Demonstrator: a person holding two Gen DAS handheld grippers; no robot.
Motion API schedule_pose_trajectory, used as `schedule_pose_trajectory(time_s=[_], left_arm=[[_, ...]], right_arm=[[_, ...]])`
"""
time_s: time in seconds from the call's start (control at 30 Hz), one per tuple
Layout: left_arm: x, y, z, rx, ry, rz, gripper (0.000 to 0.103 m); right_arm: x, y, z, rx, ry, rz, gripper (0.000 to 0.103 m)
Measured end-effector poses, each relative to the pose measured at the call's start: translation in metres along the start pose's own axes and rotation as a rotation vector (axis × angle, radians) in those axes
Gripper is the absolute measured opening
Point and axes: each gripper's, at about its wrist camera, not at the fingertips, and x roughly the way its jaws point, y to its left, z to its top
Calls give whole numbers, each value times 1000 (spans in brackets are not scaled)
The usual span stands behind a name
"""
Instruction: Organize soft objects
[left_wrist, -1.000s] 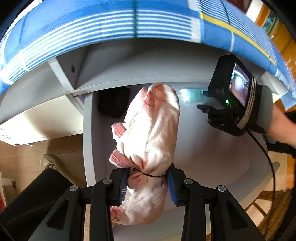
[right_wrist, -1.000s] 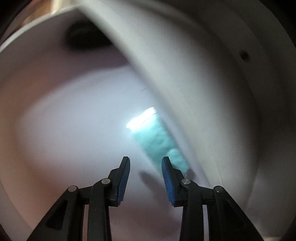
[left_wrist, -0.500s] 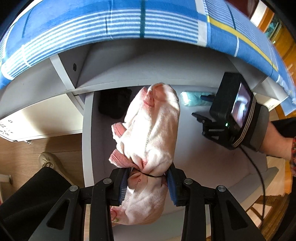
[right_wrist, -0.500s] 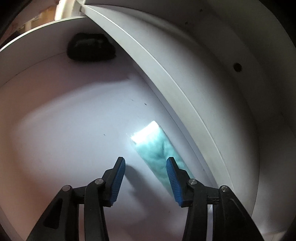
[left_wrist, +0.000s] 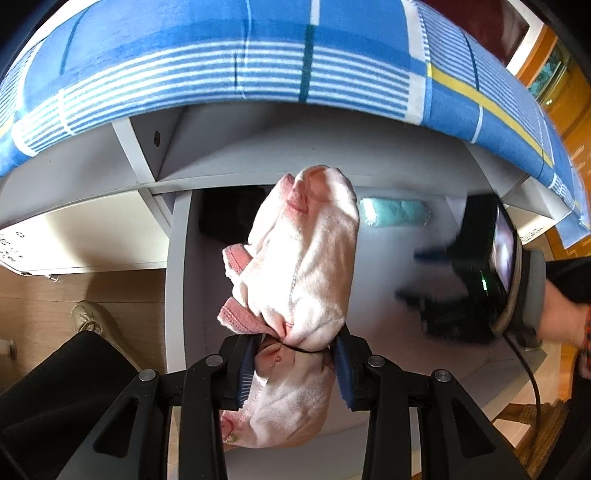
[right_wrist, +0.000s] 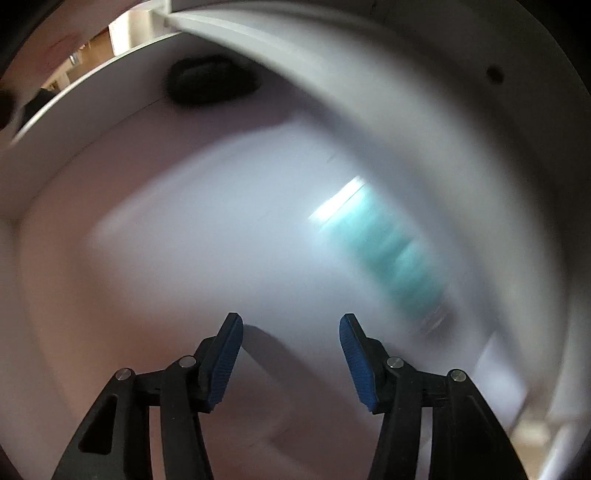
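My left gripper (left_wrist: 295, 356) is clamped on a bundle of pink socks (left_wrist: 299, 273), which fills the centre of the left wrist frame in front of the white shelf (left_wrist: 177, 280). A rolled teal cloth (left_wrist: 395, 212) lies at the back of that shelf compartment, right of centre, with a dark bundle (left_wrist: 229, 218) to the left behind the socks. My right gripper (right_wrist: 291, 354) has just been opening its jaws; nothing sits between them, and the teal cloth is blurred at centre right of its frame.

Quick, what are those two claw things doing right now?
Left gripper: closed on the bundled pale pink cloth.
Right gripper: open and empty, its jaws just been opening; the rolled teal towel lies beyond it.
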Motion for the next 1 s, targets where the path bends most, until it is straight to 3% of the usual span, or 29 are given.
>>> schedule_pose_trajectory(time_s=[0.1,0.17,0.23,0.3,0.37,0.43,0.67,0.8,0.87,0.97,1.0], left_arm=[[-1,3,-3,-8,-8,-6,37],[-3,4,-5,-8,-15,2,37],[-5,5,-6,-15,-20,3,37],[-2,4,-9,-25,-12,4,37],[-2,3,-11,-28,-5,7,37],[-2,3,-10,-38,-3,2,37],[-1,8,-13,-84,-3,-27,37],[1,16,-15,-117,1,-32,37],[1,18,-15,-129,1,-35,37],[0,20,-15,-138,-3,-35,37],[0,20,-16,-141,-4,-36,37]], right_arm=[[-6,18,-9,-34,-1,-18,54],[-9,31,-15,-102,-62,-132,54],[-4,3,-9,-123,-99,-213,55],[9,-27,7,-3,-105,-228,55],[19,-58,5,249,-120,-136,55],[21,-70,0,376,-167,-113,55],[33,-101,-3,714,-285,-37,55],[43,-107,5,756,-292,-42,55],[46,-117,7,777,-303,-6,46],[50,-131,4,810,-311,91,23],[36,-124,11,824,-306,130,11]])
